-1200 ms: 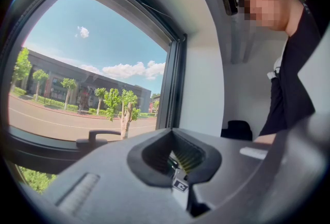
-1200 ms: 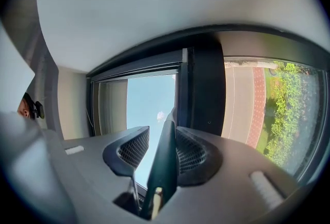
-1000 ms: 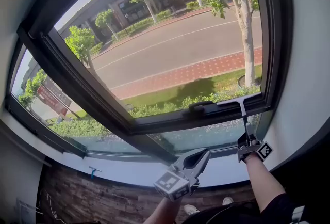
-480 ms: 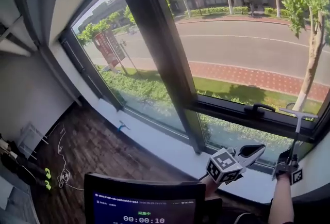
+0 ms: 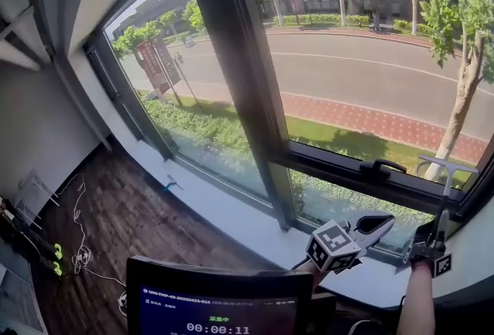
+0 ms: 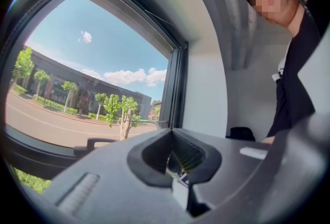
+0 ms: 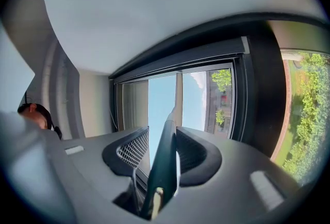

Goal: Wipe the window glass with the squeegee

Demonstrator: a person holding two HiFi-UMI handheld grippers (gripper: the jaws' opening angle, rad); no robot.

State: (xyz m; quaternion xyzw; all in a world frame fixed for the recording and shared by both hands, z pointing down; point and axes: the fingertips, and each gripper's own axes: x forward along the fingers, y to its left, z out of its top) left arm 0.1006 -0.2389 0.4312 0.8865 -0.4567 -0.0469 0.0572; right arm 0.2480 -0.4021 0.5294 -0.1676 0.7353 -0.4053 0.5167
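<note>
The squeegee (image 5: pixel 445 188) stands upright, clamped by its handle in your right tool (image 5: pixel 437 237); your left tool (image 5: pixel 384 224) is closed, empty.

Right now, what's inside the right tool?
The right tool is shut on the squeegee handle. In its view the handle covers the blade; head view shows it by the window frame.
</note>
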